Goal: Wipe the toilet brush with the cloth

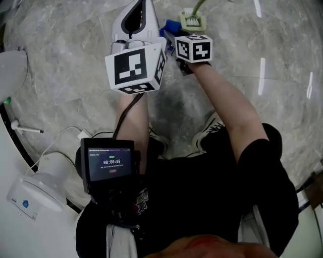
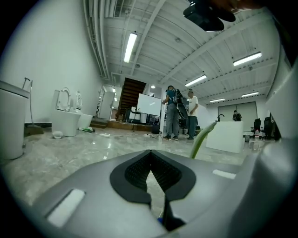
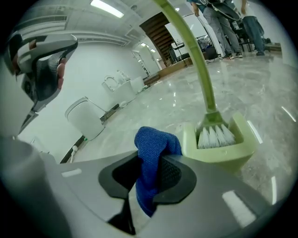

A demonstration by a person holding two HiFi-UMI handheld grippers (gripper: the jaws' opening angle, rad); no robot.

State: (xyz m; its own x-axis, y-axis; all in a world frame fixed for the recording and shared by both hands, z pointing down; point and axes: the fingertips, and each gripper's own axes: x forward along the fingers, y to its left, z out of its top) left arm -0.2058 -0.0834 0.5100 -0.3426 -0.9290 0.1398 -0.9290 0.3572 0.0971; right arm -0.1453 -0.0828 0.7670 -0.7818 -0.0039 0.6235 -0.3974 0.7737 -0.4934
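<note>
A green toilet brush [image 3: 215, 136] stands bristles-down in its square green holder [image 3: 223, 153] on the marble floor, its long handle [image 3: 195, 60] rising up and away. My right gripper [image 3: 153, 160] is shut on a blue cloth [image 3: 151, 158], which sticks up between the pads just left of the holder. In the head view the cloth [image 1: 169, 26] lies between the two grippers, with the holder [image 1: 192, 20] beyond the right gripper [image 1: 176, 36]. My left gripper [image 1: 135, 15] is beside it on the left, its pads meeting at the tips with nothing held; the green handle [image 2: 202, 137] shows just past its jaws.
A white toilet [image 1: 10, 70] and a white box with a cable [image 1: 35, 186] sit at the left. A small screen [image 1: 110, 164] hangs on the person's chest. Far off stand people [image 2: 179, 114], more toilets [image 2: 65, 118] and a white counter [image 2: 230, 135].
</note>
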